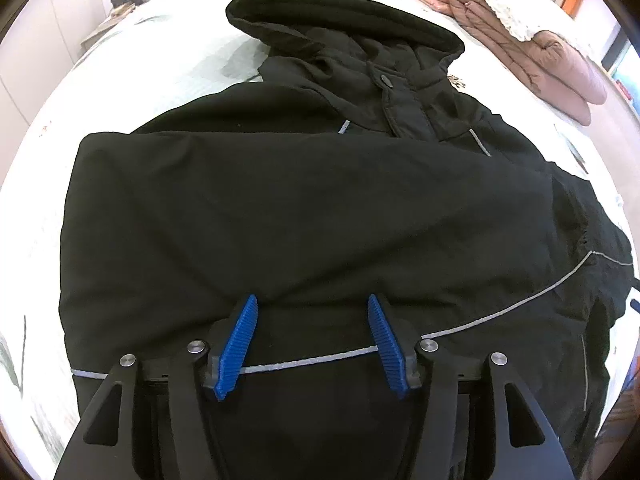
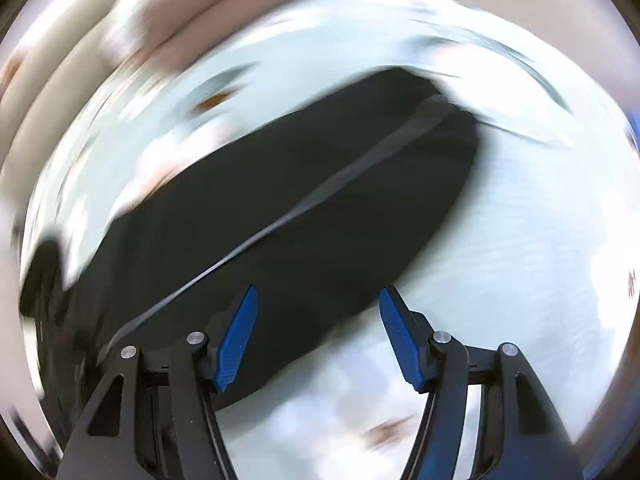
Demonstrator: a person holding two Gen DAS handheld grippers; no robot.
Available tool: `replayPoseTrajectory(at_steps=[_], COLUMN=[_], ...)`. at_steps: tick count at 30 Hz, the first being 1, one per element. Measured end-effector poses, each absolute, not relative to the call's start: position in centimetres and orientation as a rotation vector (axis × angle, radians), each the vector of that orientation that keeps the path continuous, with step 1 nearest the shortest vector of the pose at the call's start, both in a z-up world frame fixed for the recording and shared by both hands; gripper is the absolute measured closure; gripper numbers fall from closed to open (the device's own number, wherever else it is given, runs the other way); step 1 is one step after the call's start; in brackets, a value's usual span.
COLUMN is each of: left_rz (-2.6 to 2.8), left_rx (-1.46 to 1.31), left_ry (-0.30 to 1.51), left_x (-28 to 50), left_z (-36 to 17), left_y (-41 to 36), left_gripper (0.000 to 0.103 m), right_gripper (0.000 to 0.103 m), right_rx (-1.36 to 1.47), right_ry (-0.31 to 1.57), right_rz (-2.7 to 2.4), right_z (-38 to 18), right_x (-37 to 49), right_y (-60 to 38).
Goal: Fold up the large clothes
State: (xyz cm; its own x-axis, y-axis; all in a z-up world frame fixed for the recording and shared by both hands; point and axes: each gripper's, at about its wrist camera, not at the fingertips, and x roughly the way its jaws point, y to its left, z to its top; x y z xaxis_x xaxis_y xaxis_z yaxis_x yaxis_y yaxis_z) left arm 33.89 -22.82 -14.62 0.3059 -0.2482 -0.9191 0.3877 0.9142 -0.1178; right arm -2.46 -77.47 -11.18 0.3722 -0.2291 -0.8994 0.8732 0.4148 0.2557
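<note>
A black hooded jacket (image 1: pixel 304 208) with thin grey reflective piping lies on the bed, hood at the far end. One sleeve is folded across its front. My left gripper (image 1: pixel 312 304) is open just above the jacket's lower front, at the edge of the folded sleeve, holding nothing. In the blurred right wrist view, the other black sleeve (image 2: pixel 304 208) with a grey stripe lies stretched out on the sheet. My right gripper (image 2: pixel 318 294) is open and empty above the sleeve's near edge.
The bed has a pale patterned sheet (image 1: pixel 168 68). A pink quilted duvet (image 1: pixel 532 52) is bunched at the far right. A small dark item sits on a nightstand (image 1: pixel 124 0) at the far left. The right wrist view is motion-blurred.
</note>
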Motion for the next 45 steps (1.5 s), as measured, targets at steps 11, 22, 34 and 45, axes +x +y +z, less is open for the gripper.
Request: replayPoseTrajectory(at_steps=[11,22,34,45], left_rz=[-0.381,-0.389,-0.465,-0.414], left_rx=[0.16,0.165,0.169,0.165], left_ry=[1.158,1.137,1.07,0.998], left_x=[33.3,32.9,30.8,30.3], left_z=[-14.9,-14.7,-10.1,-6.6], left_y=[-23.7,-23.5,-20.7,-13.2], left_gripper=[0.037,0.037,0.037,0.037], right_gripper=[0.032,0.083,0.087,0.087], right_rx=[1.03,0.945,0.396,0.315], right_ry=[0.711,0.654,0.73,0.808], right_rz=[-0.883,-0.775,-0.493,-0.042], right_z=[-14.4,-9.8,1.7,0.0], right_x=[-6.7,-1.6,12.5,21.6], right_y=[-90.1,-84.5,-59.7,-35.6])
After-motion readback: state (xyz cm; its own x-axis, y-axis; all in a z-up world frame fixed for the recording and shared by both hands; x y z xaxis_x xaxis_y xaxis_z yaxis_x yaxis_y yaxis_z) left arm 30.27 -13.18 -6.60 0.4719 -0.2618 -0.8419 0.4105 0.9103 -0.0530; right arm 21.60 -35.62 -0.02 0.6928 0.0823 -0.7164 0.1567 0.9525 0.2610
